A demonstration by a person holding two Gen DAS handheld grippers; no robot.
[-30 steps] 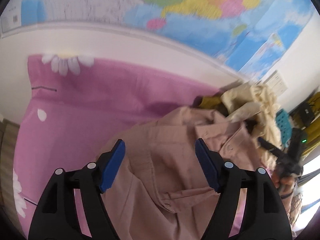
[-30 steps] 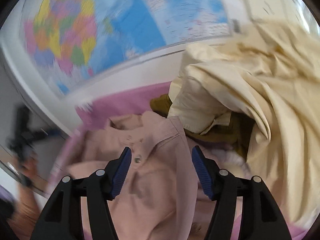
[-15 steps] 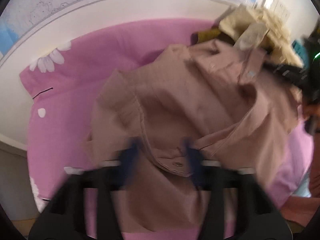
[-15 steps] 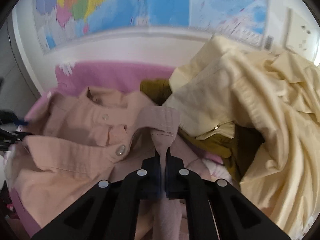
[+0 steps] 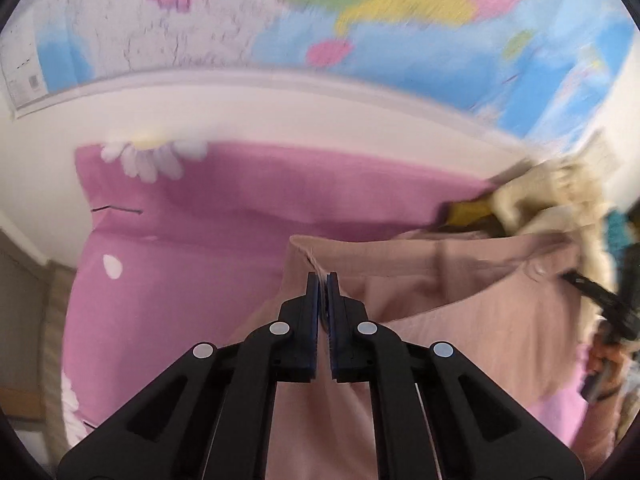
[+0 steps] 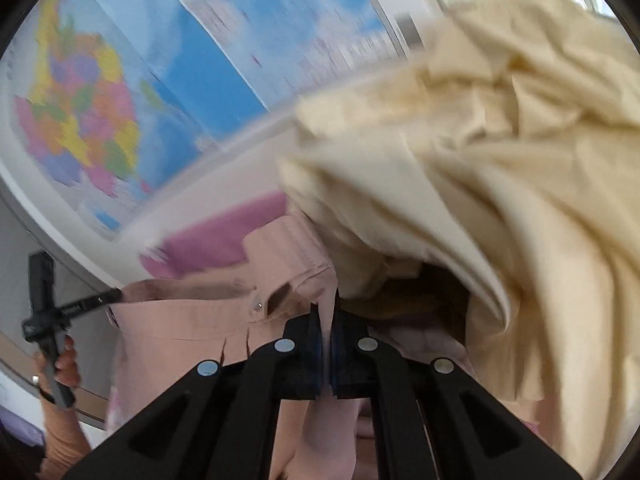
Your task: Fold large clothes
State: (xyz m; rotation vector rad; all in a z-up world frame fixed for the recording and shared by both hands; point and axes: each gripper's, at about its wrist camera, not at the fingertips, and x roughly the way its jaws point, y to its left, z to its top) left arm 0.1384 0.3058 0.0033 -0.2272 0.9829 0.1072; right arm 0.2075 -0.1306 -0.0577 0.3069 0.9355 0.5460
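A dusty-pink button shirt hangs stretched between both grippers above the pink flowered bedsheet. My left gripper is shut on the shirt's upper edge. My right gripper is shut on another part of the same shirt, near a buttoned cuff or collar. The right gripper shows at the right of the left wrist view, and the left gripper shows at the left of the right wrist view. The views are blurred by motion.
A heap of cream clothes with an olive garment under it lies at the right of the bed, close to my right gripper. A world map covers the wall behind. A teal basket shows at the far right.
Both grippers went from open over the crumpled shirt to shut on it, the right one first. Both have lifted, and the shirt now hangs spread between them.
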